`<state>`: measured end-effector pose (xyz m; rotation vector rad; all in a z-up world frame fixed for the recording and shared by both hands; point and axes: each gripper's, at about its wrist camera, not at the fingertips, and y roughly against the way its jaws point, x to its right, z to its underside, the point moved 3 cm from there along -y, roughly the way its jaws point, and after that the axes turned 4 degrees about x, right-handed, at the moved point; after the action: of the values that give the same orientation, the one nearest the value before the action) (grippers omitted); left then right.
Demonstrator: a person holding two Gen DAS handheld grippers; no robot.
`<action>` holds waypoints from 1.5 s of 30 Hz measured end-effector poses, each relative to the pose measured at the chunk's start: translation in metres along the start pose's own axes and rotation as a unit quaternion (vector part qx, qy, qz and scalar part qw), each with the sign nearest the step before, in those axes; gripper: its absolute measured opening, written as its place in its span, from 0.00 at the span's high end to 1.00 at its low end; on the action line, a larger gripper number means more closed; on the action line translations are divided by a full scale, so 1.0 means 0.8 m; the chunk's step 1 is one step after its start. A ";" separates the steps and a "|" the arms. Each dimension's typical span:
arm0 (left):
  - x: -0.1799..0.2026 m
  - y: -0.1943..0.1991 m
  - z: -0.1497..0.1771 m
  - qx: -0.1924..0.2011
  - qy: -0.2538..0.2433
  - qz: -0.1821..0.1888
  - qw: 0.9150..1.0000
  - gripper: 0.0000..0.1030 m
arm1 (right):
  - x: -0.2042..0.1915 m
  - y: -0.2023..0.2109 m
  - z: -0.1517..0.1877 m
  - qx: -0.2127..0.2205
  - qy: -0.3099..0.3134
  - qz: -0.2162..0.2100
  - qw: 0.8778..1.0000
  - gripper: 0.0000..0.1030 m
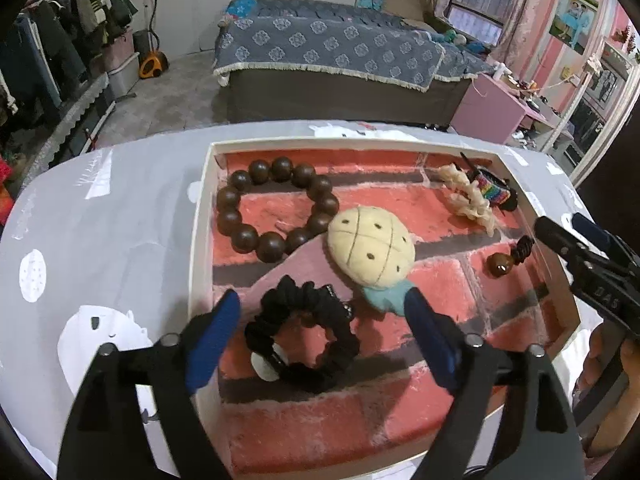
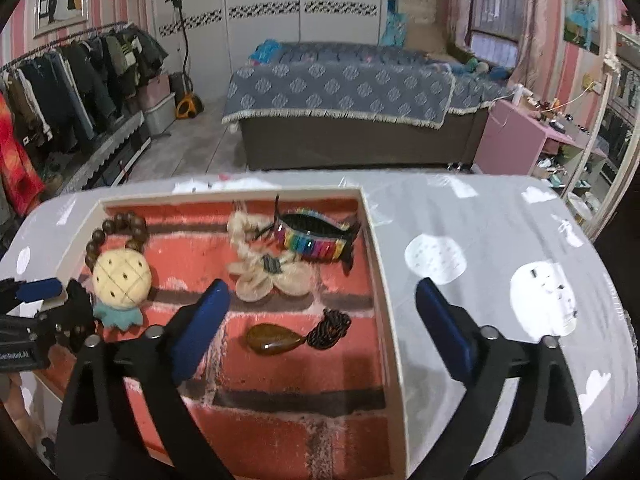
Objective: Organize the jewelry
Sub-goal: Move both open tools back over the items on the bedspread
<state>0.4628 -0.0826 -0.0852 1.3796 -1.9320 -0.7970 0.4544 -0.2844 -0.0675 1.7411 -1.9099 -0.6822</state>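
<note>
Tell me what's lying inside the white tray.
In the tray: a brown bead bracelet, pineapple plush, black scrunchie, cream scrunchie, rainbow hair clip and amber pendant. The plush hides part of the bracelet.

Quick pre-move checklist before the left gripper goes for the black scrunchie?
1. Left gripper open: ok.
2. Scrunchie between its fingers: ok, fingers not touching it.
3. Scrunchie clear of the pineapple plush: cannot tell, they lie close.
4. Right gripper open and empty: ok.
5. Right gripper away from the scrunchie: ok, it hovers by the pendant.
6. Tray flat on table: ok.
</note>
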 end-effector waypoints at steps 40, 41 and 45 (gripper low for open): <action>-0.121 0.231 0.189 0.064 0.007 -0.105 0.992 0.12 | -0.092 0.163 0.162 -0.008 0.046 0.022 0.999 0.04; -0.130 0.236 0.198 0.066 0.014 -0.108 0.992 0.12 | -0.094 0.164 0.164 -0.007 0.048 0.025 0.999 0.04; -0.149 0.246 0.221 0.072 0.030 -0.102 0.992 0.12 | -0.102 0.167 0.170 0.000 0.060 0.027 0.998 0.04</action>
<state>0.2429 0.1052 -0.0599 1.6891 -1.8548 -0.7115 0.2723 -0.1866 -0.0874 1.6858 -1.8685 -0.5454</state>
